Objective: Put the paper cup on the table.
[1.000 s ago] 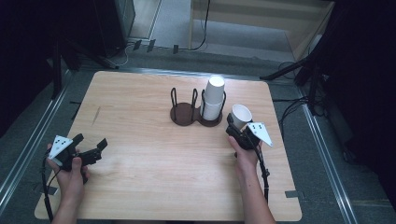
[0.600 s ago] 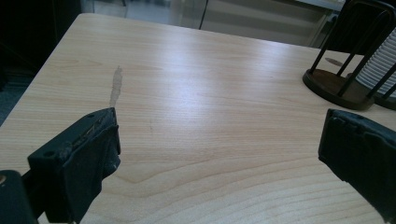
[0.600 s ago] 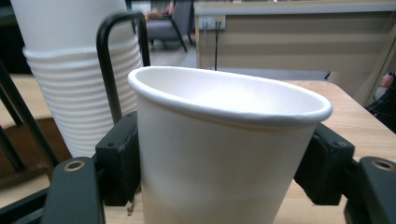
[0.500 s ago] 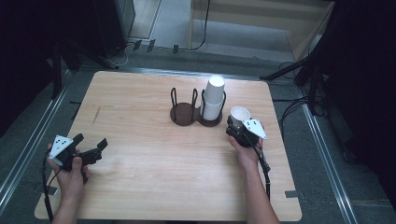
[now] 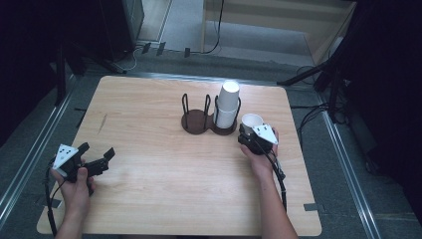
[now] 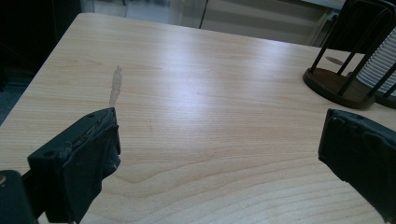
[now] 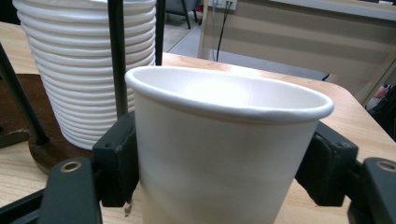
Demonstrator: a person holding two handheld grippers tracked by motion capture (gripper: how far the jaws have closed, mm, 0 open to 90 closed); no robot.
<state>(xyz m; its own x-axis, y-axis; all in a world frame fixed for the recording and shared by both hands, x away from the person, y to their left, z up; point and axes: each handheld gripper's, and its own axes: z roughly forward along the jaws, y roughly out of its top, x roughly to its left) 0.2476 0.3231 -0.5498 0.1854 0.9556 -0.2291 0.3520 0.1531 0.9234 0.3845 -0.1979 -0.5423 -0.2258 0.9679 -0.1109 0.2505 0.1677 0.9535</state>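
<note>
A white paper cup (image 7: pixel 224 154) stands upright between the jaws of my right gripper (image 5: pixel 250 130), which is shut on it, right of the holder; its rim (image 5: pixel 251 120) shows in the high view. A stack of upturned white cups (image 5: pixel 227 104) sits in the right ring of the dark two-ring cup holder (image 5: pixel 199 122), close behind the held cup (image 7: pixel 88 60). The holder's left ring is bare. My left gripper (image 5: pixel 94 155) rests open near the table's front left, nothing between its jaws (image 6: pixel 219 163).
The wooden table (image 5: pixel 149 109) has a pale scuff mark (image 6: pixel 115 84) on its left part. Cables (image 5: pixel 209 45) and metal rails (image 5: pixel 30 149) run along the floor around the table. Dark stands (image 5: pixel 328 74) rise at the right.
My right gripper with the cup has drawn slightly nearer to the person and away from the holder. The left gripper has stayed in place.
</note>
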